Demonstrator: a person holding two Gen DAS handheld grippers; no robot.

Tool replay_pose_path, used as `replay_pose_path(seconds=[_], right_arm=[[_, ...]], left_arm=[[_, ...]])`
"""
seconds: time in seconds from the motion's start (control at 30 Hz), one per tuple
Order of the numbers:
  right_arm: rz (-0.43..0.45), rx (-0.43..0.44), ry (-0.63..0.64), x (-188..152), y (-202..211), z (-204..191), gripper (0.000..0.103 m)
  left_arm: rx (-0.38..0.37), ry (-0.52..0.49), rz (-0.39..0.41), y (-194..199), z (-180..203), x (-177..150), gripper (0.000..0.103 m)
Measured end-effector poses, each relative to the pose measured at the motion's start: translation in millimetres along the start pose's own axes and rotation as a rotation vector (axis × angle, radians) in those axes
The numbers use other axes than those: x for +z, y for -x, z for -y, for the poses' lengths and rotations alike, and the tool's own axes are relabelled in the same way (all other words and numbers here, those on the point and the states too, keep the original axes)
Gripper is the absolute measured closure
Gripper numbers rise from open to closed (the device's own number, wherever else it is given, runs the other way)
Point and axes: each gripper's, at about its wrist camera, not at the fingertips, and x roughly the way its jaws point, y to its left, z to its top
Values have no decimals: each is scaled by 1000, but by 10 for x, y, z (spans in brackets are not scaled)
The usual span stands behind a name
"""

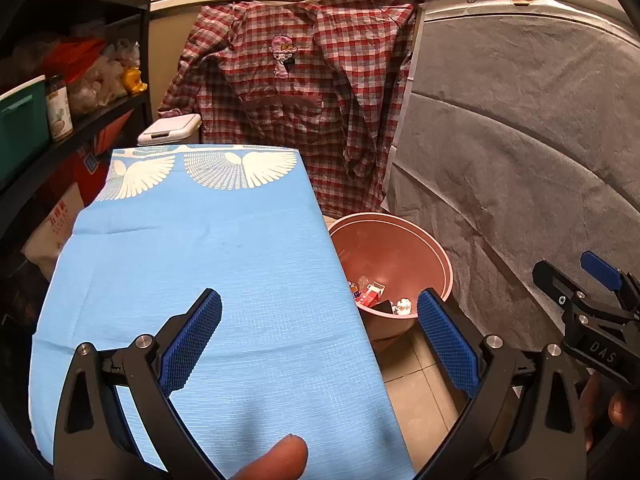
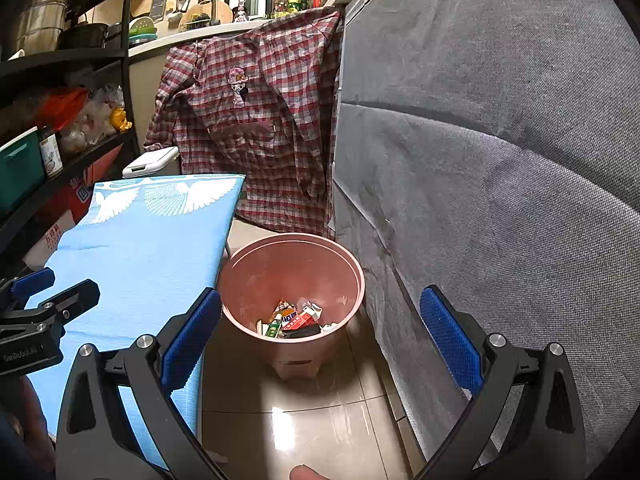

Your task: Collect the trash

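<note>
Trash: wrappers and cartons [image 2: 298, 318] lie in the bottom of the pink bin [image 2: 340, 258], on the tiled floor [image 2: 320, 420].
Bin position: at 3 o'clock of the blue-clothed table [image 2: 152, 248], touching its edge.
Left gripper [image 1: 320, 344]: jaws wide apart, empty, over the table's edge.
Right gripper [image 2: 320, 344]: spread wide, empty, above the bin.
Writing: "DAS" on the right gripper's body in the left view; package print unreadable.
Room: plaid shirt [image 2: 260, 128] at 12 o'clock, grey cloth [image 2: 500, 160] at 3, shelves [image 2: 64, 56] at 9.
</note>
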Motion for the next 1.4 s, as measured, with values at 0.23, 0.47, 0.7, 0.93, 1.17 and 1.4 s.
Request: replay_pose_path(seconds=[0.23, 0.47, 0.7, 0.93, 1.17, 1.4], right_arm=[[0, 1, 0, 4, -5, 3, 5], [0, 1, 0, 3, -3, 6, 5], [0, 0, 1, 2, -6, 6, 5], [1, 1, -3, 20, -11, 31, 5], [1, 1, -3, 18, -9, 31, 5], [3, 0, -6, 28, -6, 54, 5]], left_arm=[[1, -3, 3, 18, 11, 3, 8], [1, -10, 4, 30, 23, 3, 8], [-7, -13, -5, 11, 48, -4, 8], [-10, -25, 1, 8, 63, -23, 8], [-17, -27, 19, 31, 57, -25, 8], [-15, -24, 12, 25, 48, -20, 8]])
